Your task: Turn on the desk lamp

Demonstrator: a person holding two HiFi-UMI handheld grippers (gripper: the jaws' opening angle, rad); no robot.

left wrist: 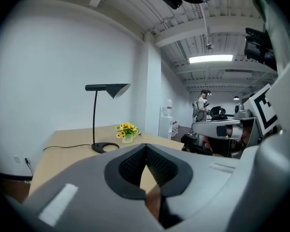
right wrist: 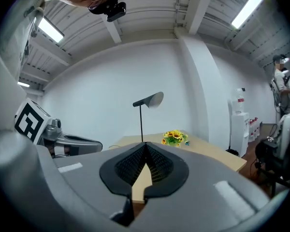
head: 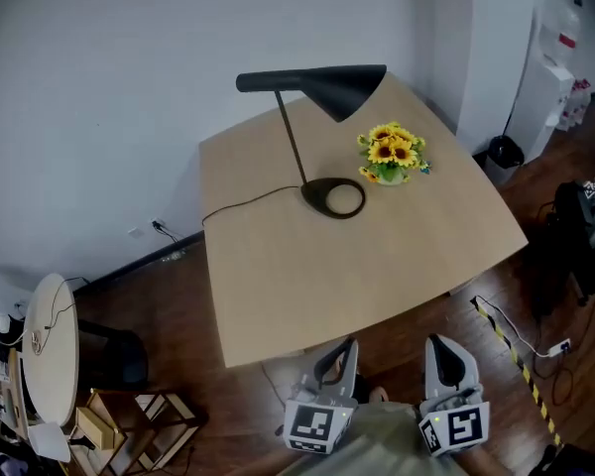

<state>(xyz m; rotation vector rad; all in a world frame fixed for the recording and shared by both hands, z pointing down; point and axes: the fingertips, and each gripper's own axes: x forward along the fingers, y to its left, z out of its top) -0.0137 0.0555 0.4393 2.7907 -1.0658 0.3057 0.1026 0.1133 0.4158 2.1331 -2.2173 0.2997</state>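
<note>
Two hand-held grippers sit lowest in the head view, side by side and off the near edge of the one pale wooden surface, over the dark floor. At the left, the left hand-held gripper has its jaws closed tip to tip with nothing between them, as its own view shows. Just to its right, the right hand-held gripper is closed tip to tip in the same way and also holds nothing. Each carries one marker cube, and neither touches the surface. Farther back, running left to right, one thin black cord crosses the surface from its left edge to the one desk lamp. The lamp's round black base rests on the far half of the surface. A slim stem leans up from the base to a black cone shade near the white wall. Just right of the base, not touching it, stands one small pot of yellow flowers. The lamp is well apart from both grippers. It shows beyond the closed tips in the left gripper view and in the right gripper view, each time with the flowers on its right. Past the surface's right corner, one black bin stands on the floor beside one white water dispenser.
</note>
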